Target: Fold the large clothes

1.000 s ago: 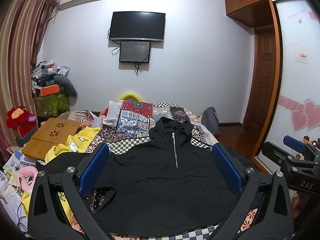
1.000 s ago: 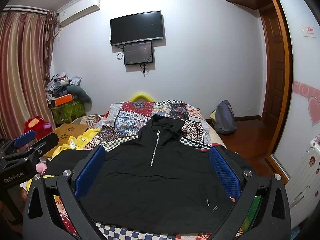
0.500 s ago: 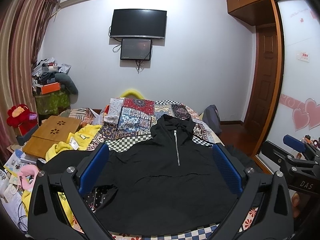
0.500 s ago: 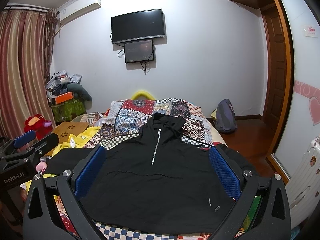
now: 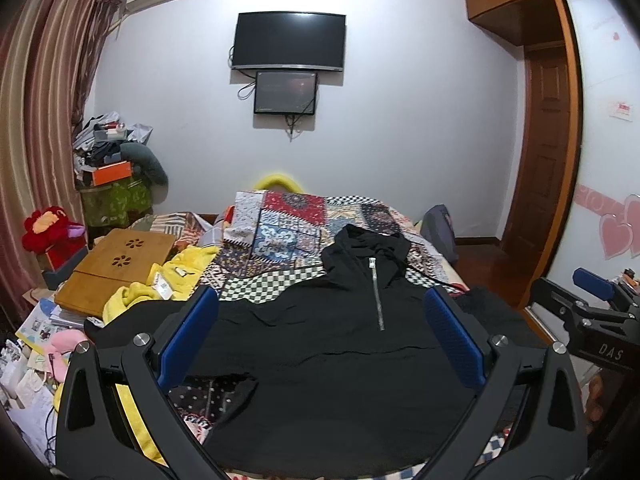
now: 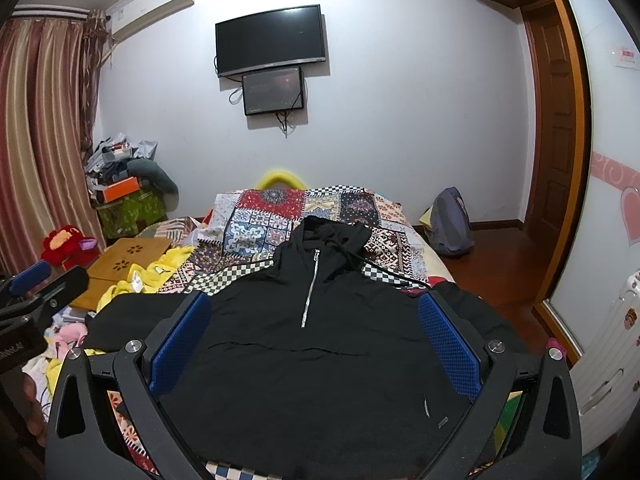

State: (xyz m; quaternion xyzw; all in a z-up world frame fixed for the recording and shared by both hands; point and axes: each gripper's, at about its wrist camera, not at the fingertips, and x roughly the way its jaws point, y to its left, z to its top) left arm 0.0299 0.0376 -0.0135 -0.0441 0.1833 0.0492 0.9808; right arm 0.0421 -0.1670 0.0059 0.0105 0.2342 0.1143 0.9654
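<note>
A large black hooded pullover with a short silver zip lies spread flat, front up, on the patchwork bedspread, hood toward the far wall. It also shows in the right wrist view. My left gripper hangs open and empty above the pullover's lower half. My right gripper is open and empty too, just right of the left one, above the hem. The right gripper shows at the right edge of the left wrist view, and the left gripper at the left edge of the right wrist view.
Yellow clothing and a wooden lap desk lie left of the pullover. Papers and a pink item lie beyond the bed's left edge. A backpack sits on the floor at right, near the wooden door.
Both grippers have tilted slightly, so the pullover sits a bit lower in each view. Both jaws stay open. The pullover has not moved.
</note>
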